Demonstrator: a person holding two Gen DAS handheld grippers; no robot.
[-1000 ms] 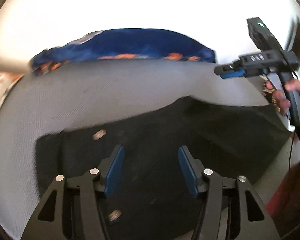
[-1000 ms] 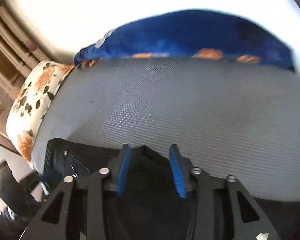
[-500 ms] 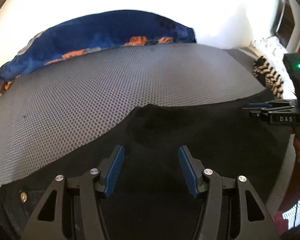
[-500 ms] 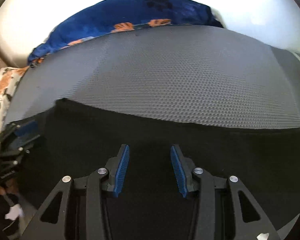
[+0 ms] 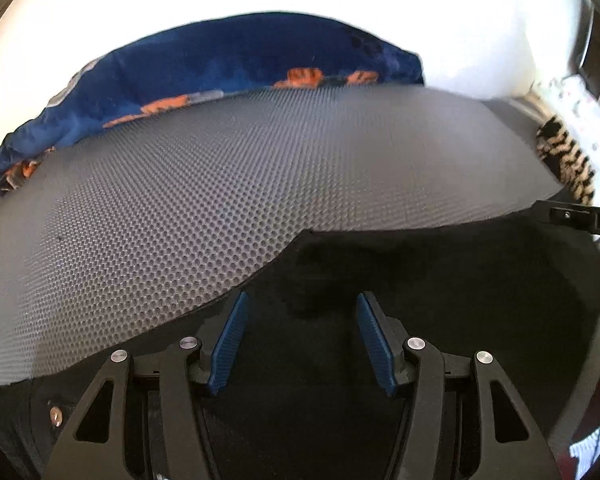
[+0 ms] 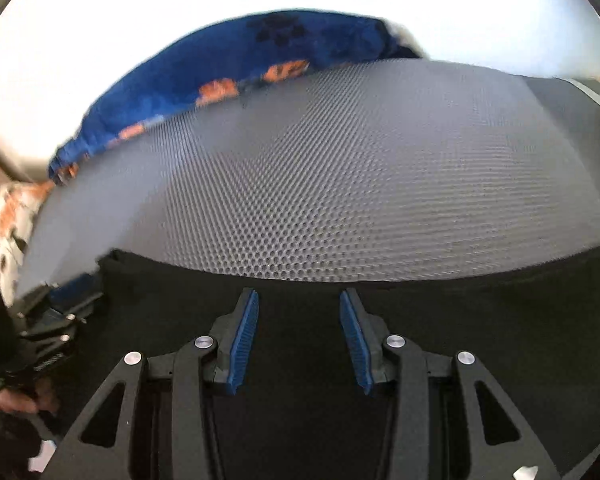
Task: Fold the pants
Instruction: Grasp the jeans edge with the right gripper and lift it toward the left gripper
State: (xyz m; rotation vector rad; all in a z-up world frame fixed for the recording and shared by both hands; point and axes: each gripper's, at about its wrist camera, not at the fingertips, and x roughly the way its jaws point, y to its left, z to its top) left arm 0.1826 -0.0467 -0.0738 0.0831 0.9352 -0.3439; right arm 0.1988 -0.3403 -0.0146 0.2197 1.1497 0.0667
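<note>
The left gripper (image 5: pixel 300 316) pointed forward and slightly downward, its blue-padded fingers (image 5: pixel 226 344) spread wide with nothing between them. The right gripper (image 6: pixel 298 312) sat in the same attitude, its ribbed blue pads (image 6: pixel 244 344) parted and empty. Seen from the right wrist, the person's left hand (image 6: pixel 18 398) clasped the left gripper's handle at the frame's lower left.

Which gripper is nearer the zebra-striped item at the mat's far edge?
Right. The zebra-striped item sits just beyond the right gripper, seen at the left wrist view's right edge. The left gripper is open over the black pants, farther back.
</note>
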